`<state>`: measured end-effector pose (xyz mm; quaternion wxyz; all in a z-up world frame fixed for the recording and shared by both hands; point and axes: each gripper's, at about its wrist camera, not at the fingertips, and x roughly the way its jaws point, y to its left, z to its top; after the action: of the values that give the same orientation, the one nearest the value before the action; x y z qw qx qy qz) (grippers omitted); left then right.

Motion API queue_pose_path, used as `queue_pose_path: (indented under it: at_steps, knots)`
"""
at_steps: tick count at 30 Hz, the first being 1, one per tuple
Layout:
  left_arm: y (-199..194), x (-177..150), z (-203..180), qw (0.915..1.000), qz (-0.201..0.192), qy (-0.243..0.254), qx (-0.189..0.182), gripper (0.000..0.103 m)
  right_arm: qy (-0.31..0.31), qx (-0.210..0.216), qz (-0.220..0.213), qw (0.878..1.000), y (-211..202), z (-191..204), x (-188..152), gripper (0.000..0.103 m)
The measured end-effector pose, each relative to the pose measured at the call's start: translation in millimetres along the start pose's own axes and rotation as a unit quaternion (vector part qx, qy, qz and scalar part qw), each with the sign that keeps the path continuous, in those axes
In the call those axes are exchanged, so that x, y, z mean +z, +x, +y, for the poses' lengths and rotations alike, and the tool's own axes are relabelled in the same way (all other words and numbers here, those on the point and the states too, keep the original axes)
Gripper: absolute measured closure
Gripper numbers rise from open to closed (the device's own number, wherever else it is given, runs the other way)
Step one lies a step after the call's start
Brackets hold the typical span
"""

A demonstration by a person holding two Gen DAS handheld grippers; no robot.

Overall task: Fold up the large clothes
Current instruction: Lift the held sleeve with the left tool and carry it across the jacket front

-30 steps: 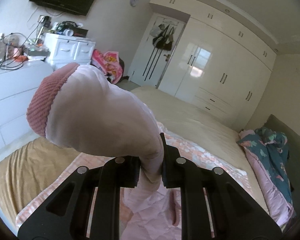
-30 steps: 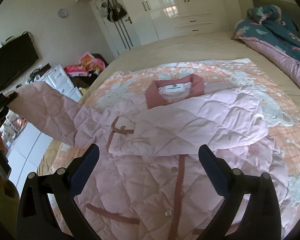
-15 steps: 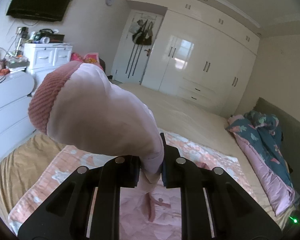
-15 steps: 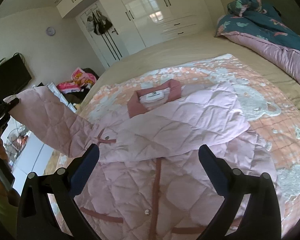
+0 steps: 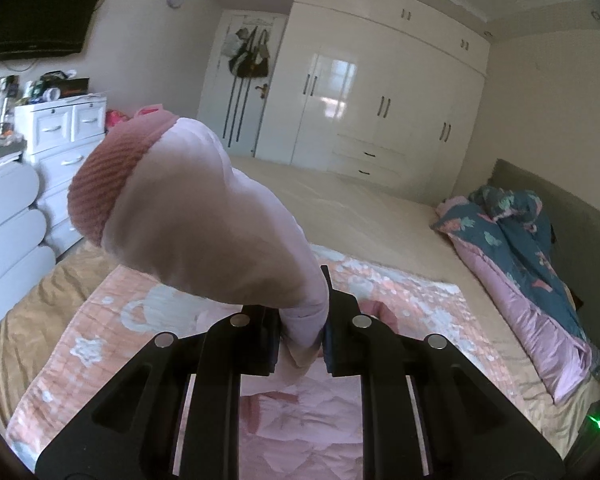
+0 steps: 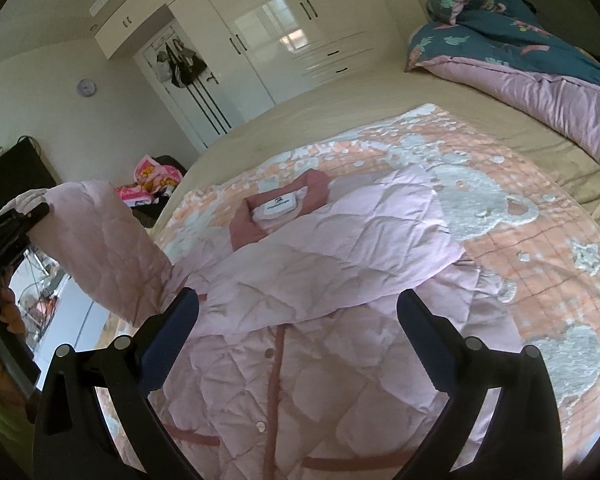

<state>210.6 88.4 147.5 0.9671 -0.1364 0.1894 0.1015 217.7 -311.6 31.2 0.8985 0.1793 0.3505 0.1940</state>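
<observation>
A pink quilted jacket [image 6: 320,280] lies front-up on a peach patterned blanket [image 6: 540,248] on the bed, collar away from me. One sleeve lies folded across its chest. My left gripper [image 5: 300,344] is shut on the other sleeve [image 5: 204,216], held up in the air, its ribbed dark-pink cuff [image 5: 112,184] pointing up-left. In the right wrist view that raised sleeve [image 6: 100,248] and the left gripper [image 6: 16,224] are at the far left. My right gripper [image 6: 298,328] is open and empty, hovering above the jacket's front.
A blue-and-pink duvet [image 5: 532,264] is bunched at the head of the bed, also in the right wrist view [image 6: 520,52]. White wardrobes [image 5: 372,104] fill the far wall. White drawers [image 5: 60,152] stand left of the bed, a TV [image 5: 36,12] above.
My left gripper has carried the raised sleeve in over the bed toward the jacket. My right gripper has stayed open while its view tilted over the jacket's front.
</observation>
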Motion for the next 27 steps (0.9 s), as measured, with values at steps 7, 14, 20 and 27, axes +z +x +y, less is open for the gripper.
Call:
queue_pose_path:
  at_steps: [7, 14, 20, 27]
  knots:
    - [15, -17, -32, 0.9995, 0.016, 0.023, -0.014, 0.094, 0.028, -0.003, -0.003, 1.000, -5, -27, 2, 0.004]
    - [30, -36, -60, 0.9978, 0.038, 0.046, -0.029, 0.094, 0.049, -0.005, -0.007, 0.999, -9, -48, 2, 0.004]
    - [45, -53, -83, 0.9952, 0.059, 0.067, -0.040, 0.094, 0.069, -0.013, -0.004, 0.998, -8, -67, 0, 0.004]
    - [61, -73, -99, 0.9913, 0.084, 0.086, -0.055, 0.094, 0.082, -0.018, 0.001, 0.996, -3, -82, -1, 0.004]
